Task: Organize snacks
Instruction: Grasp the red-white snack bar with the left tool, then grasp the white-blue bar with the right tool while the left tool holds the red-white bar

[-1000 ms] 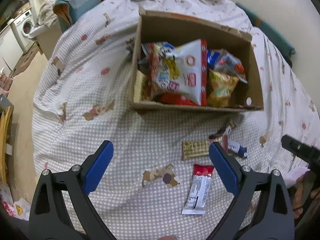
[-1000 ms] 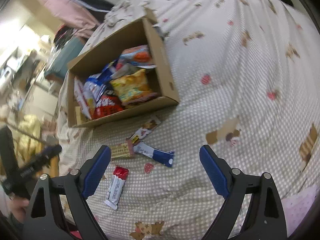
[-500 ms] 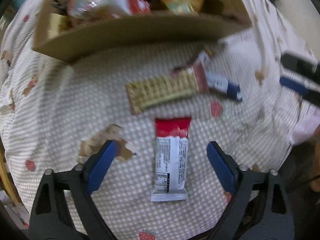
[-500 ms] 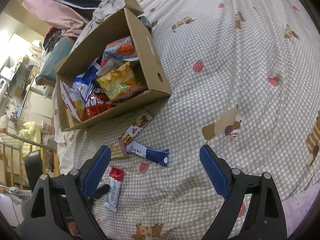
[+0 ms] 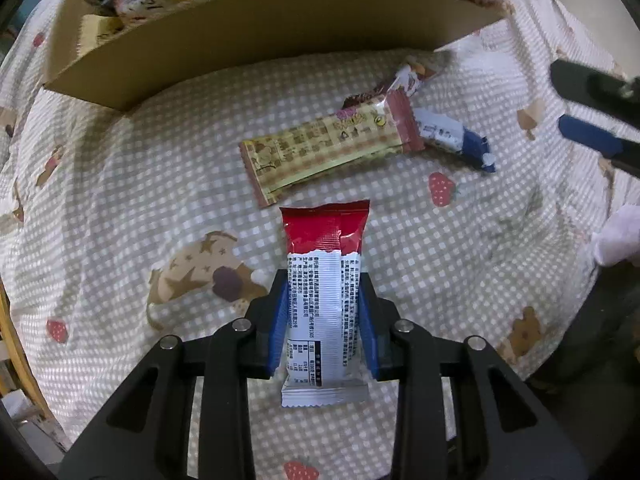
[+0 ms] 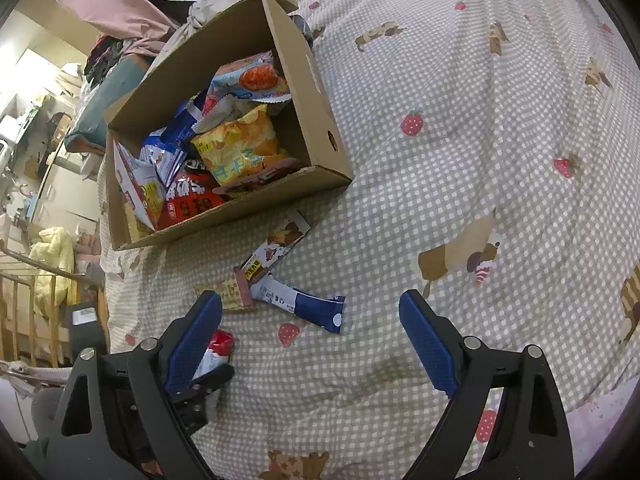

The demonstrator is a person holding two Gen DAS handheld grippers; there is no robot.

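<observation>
My left gripper (image 5: pixel 324 292) is shut on a red-and-white snack bar (image 5: pixel 325 276) that lies on the checked bedspread. A yellow bar (image 5: pixel 328 148), a blue-and-white bar (image 5: pixel 456 140) and a brown-printed bar (image 5: pixel 404 80) lie just beyond it. The cardboard box (image 5: pixel 256 40) of snack bags is behind them. My right gripper (image 6: pixel 312 328) is open and empty, above the bedspread, near the blue-and-white bar (image 6: pixel 300 302). The box (image 6: pixel 320 92) and the red bar's tip (image 6: pixel 220 340) show in the right wrist view, with the left gripper (image 6: pixel 204 380) on it.
The bedspread (image 6: pixel 480 160) with bear and strawberry prints covers the bed. Furniture and clutter (image 6: pixel 48 120) stand off the bed's left side. The right gripper's finger (image 5: pixel 592 140) shows at the right edge of the left wrist view.
My left gripper has dropped toward the bed and closed on the red-and-white bar. My right gripper has shifted slightly and stays open.
</observation>
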